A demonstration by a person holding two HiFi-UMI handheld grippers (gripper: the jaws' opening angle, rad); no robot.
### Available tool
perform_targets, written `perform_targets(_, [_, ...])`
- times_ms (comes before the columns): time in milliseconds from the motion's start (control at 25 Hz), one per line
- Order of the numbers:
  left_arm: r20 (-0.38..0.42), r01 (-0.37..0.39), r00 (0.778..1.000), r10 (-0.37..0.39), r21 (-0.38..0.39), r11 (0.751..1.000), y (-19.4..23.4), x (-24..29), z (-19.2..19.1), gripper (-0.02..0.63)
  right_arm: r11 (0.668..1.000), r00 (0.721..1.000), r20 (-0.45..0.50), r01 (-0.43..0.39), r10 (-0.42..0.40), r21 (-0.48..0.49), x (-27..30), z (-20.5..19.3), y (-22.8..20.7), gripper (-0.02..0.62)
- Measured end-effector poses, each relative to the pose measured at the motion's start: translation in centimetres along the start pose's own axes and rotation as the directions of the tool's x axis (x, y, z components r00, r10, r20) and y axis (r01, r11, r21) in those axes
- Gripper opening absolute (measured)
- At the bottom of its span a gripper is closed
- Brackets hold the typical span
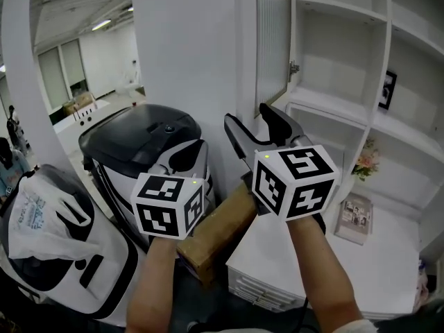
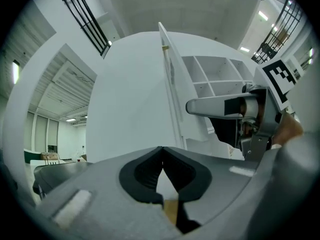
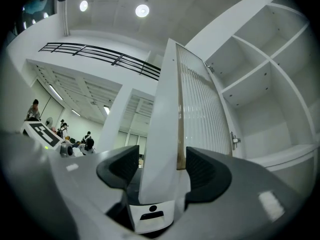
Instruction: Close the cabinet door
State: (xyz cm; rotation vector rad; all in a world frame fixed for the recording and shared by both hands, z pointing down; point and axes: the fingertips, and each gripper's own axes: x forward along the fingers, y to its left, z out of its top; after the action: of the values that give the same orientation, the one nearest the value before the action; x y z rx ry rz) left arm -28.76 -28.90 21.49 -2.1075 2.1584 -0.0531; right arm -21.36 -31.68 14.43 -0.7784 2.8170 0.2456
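Door edge point(image 3: 200, 109) inside open right hand-held gripper point(image 3: 162, 165), left hand-held gripper point(image 2: 161, 150) closed, black-lidded container point(image 1: 139, 134) nearby

Open office hall: white shelves point(image 1: 333, 103), ceiling lights point(image 3: 142, 10).

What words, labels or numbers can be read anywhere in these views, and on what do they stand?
Nothing reads clearly in any view.
White bag: faint print, too blurred to read.
Booklet: cover too small to read.
Framed picture: too small to read.
Marker cubes: black-and-white square patterns only, no words.
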Motion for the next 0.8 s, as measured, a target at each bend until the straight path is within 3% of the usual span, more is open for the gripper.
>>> perform_targets(360, [0.064, 0.149, 0.987, -0.148, -0.002, 0.989, 0.7, 2.0, 1.9, 0.000, 0.991, 0.991, 0.006, 0.131, -0.131, -0.001, 0.8, 0.6, -0.3, 0.257])
perform_targets(600, [0.085, 0.257, 0.963, -0.256, -0.002, 0.966, 1.0, 3.6, 2.4, 0.002, 0.968, 0.968, 0.000, 0.251, -0.251, -0.003, 1.0, 0.3, -1.0, 0.229])
perform_targets(800, [0.095, 0.336, 0.937, -0.335, -0.001, 0.942, 0.8, 4.3, 2.6, 0.000, 0.952, 0.952, -0.010, 0.306, -0.306, -0.012, 1.2, 0.2, -1.0, 0.217])
